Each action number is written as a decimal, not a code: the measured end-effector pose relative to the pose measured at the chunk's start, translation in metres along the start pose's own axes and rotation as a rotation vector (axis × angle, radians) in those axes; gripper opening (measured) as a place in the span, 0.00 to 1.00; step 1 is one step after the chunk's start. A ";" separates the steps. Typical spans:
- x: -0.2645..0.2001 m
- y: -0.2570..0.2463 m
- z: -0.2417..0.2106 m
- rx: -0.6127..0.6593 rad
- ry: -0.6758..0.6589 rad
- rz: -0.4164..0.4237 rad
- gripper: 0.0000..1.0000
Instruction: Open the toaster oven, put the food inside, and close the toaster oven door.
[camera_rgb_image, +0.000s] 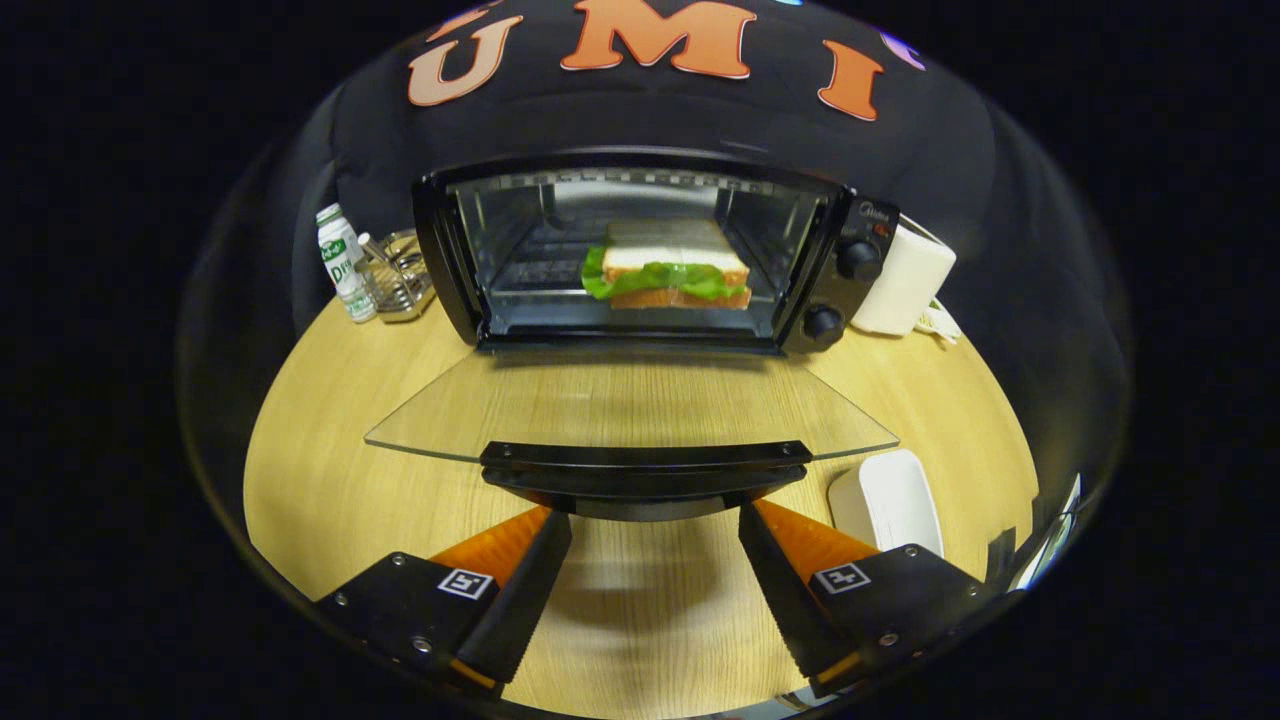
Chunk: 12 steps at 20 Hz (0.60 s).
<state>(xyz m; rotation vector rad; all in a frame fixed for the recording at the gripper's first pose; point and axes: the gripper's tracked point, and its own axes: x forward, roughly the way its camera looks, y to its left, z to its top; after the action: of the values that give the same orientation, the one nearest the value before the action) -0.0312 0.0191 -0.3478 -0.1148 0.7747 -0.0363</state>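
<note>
Resting on a pale wooden counter (330, 480) against black cloth – one toaster oven (640, 260), door (630, 405) down, one sandwich (668, 270) inside; tongs (655, 555) spread wide, empty, just below the door handle (645, 475)

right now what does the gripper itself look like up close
The gripper has two wedge-shaped fingers with finely toothed inner edges. Each is fixed to a flat black mounting plate with visible screws and a small square black-and-white marker tag. No cables or sleeves are visible.
</note>
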 end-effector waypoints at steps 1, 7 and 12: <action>-0.002 0.002 0.010 0.008 -0.017 0.009 1.00; 0.010 0.007 0.059 0.003 -0.078 0.004 1.00; 0.016 0.006 0.108 0.012 -0.151 -0.005 1.00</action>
<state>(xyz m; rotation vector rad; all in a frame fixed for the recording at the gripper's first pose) 0.0562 0.0335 -0.2831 -0.1073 0.6235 -0.0365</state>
